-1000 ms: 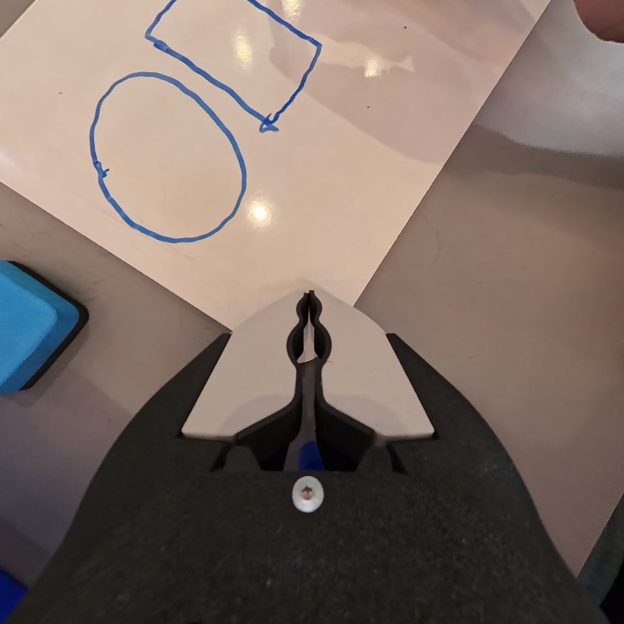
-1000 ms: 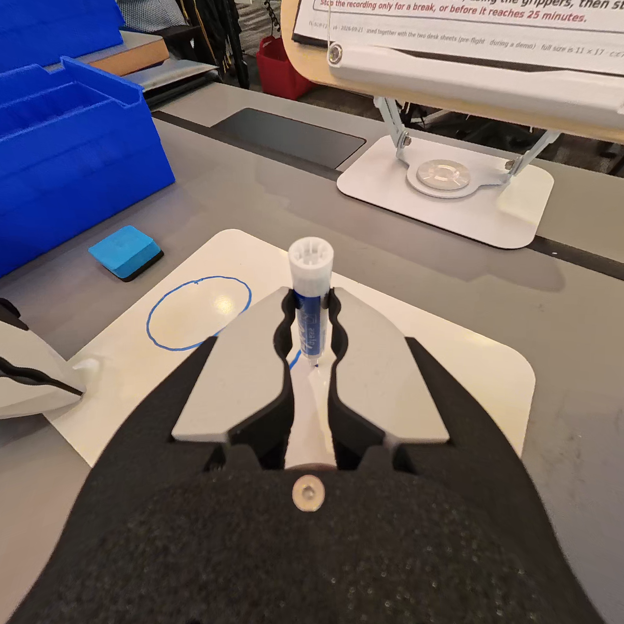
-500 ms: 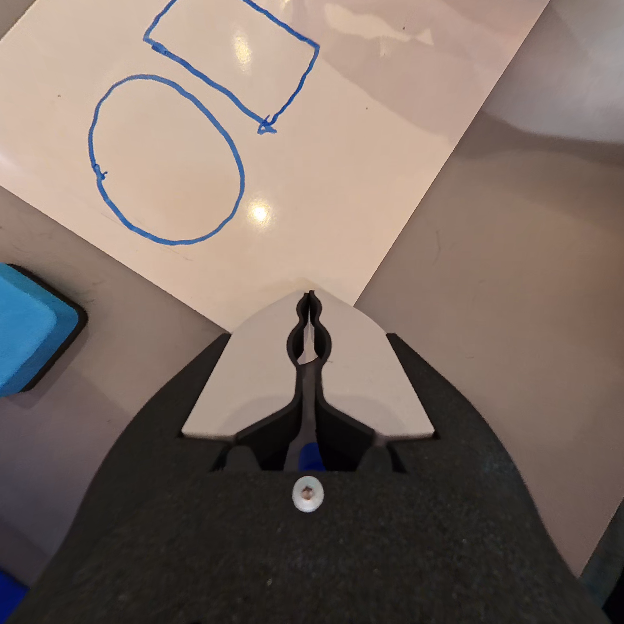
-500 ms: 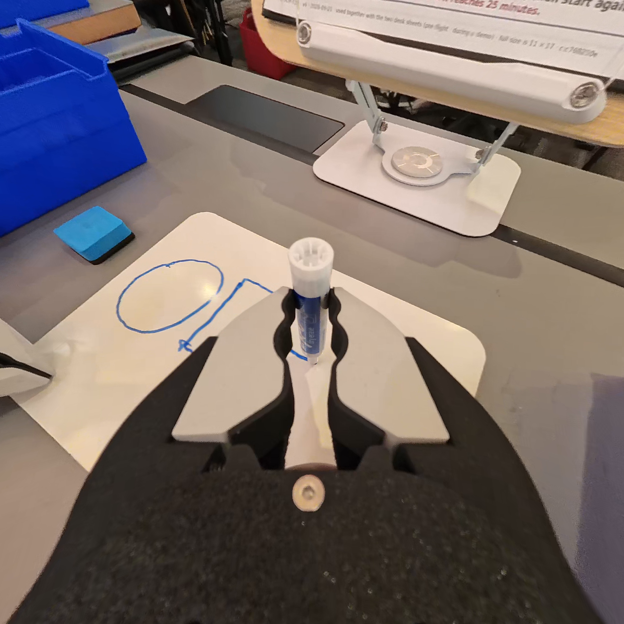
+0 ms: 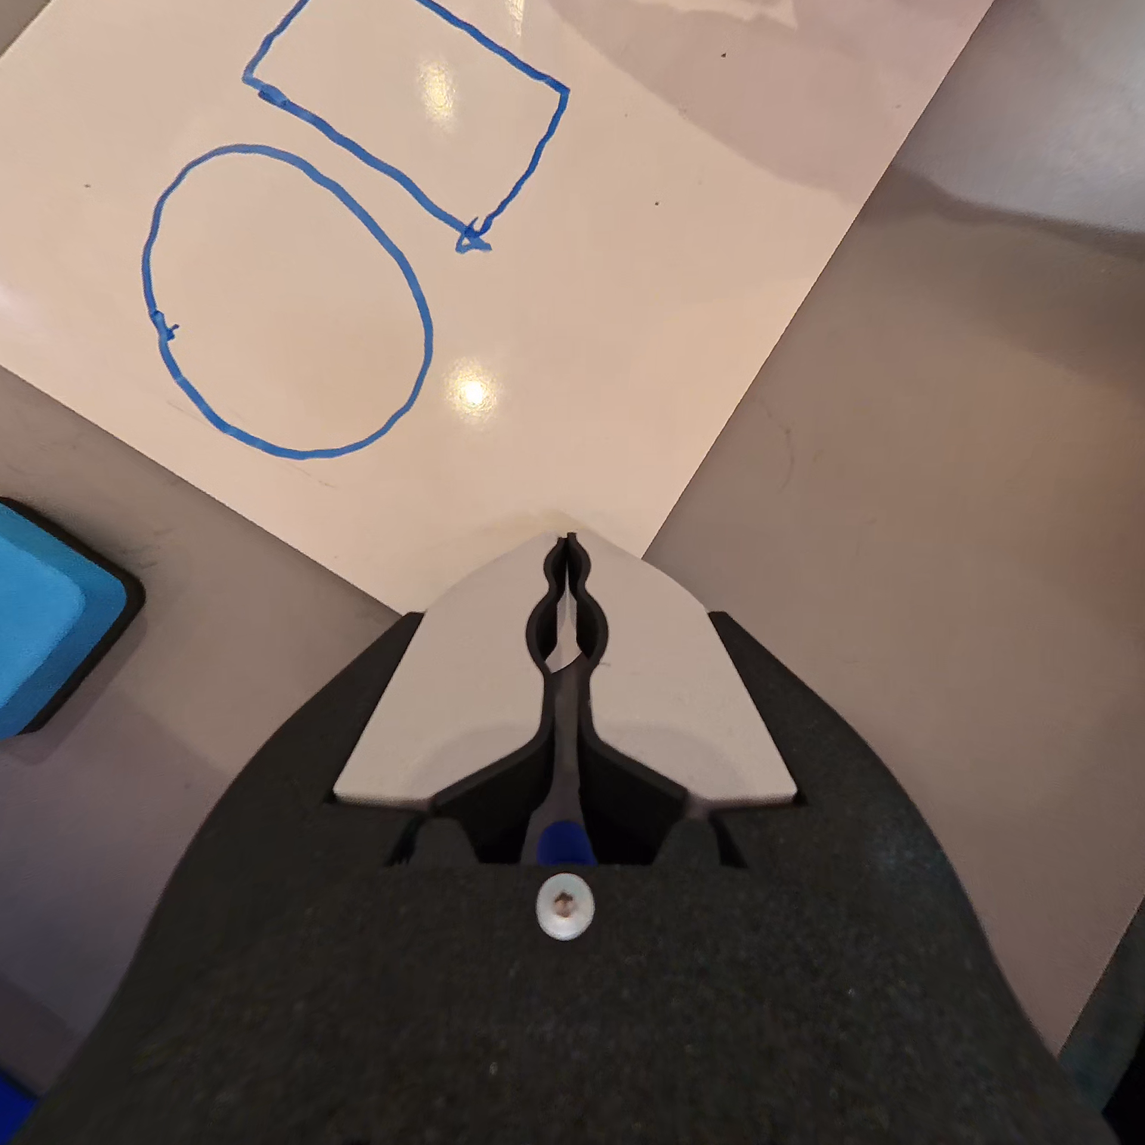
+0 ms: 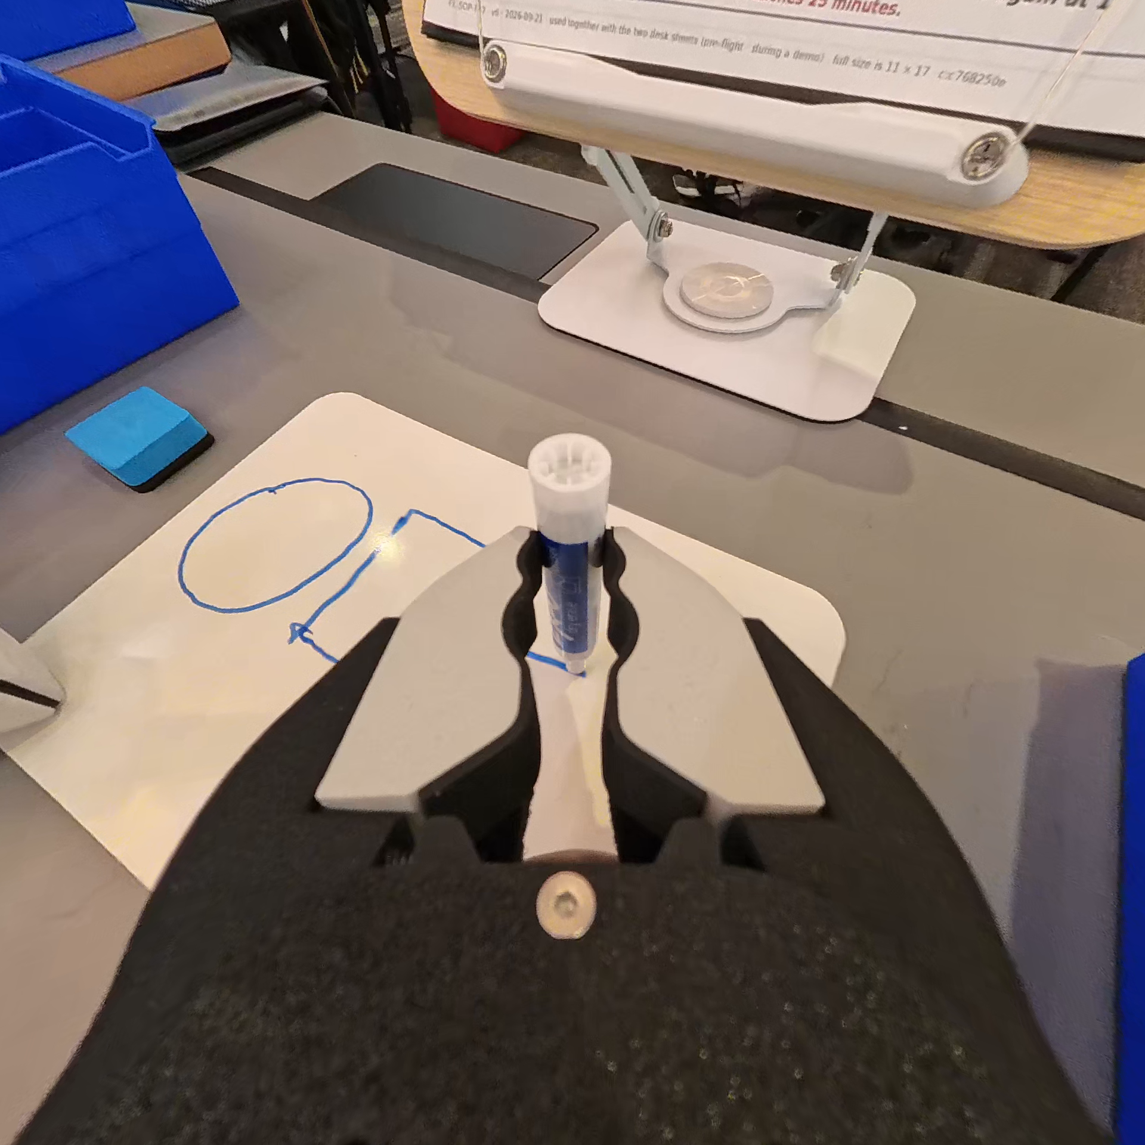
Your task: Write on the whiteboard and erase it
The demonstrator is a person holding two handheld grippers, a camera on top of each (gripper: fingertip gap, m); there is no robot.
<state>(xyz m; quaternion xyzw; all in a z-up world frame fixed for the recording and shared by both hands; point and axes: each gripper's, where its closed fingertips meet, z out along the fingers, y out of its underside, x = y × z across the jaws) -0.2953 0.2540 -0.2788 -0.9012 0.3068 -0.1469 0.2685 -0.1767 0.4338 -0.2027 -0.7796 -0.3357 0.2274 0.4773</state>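
Observation:
The whiteboard point(image 5: 619, 310) lies flat on the grey table and carries a blue circle point(image 5: 285, 303) and a blue rectangle point(image 5: 421, 111). My left gripper point(image 5: 569, 545) is shut and empty, with its tips at the board's near corner. It also shows at the left edge of the right wrist view point(image 6: 25, 688). My right gripper point(image 6: 569, 557) is shut on a blue marker point(image 6: 567, 595), upright with its white end up. Its tip points down by the rectangle's line point(image 6: 545, 662). The left wrist view shows no marker on the board. The whiteboard also shows in the right wrist view point(image 6: 712, 595).
A blue eraser point(image 6: 139, 437) lies on the table left of the board, also in the left wrist view point(image 5: 43, 619). Blue bins point(image 6: 80, 248) stand at the far left. A white stand base point(image 6: 867, 347) sits behind the board. A blue edge point(image 6: 1134, 867) shows at the right.
My right gripper has moved right and back with the marker, so more of the rectangle shows. The shadow on the board has drawn away. My left gripper has stayed put.

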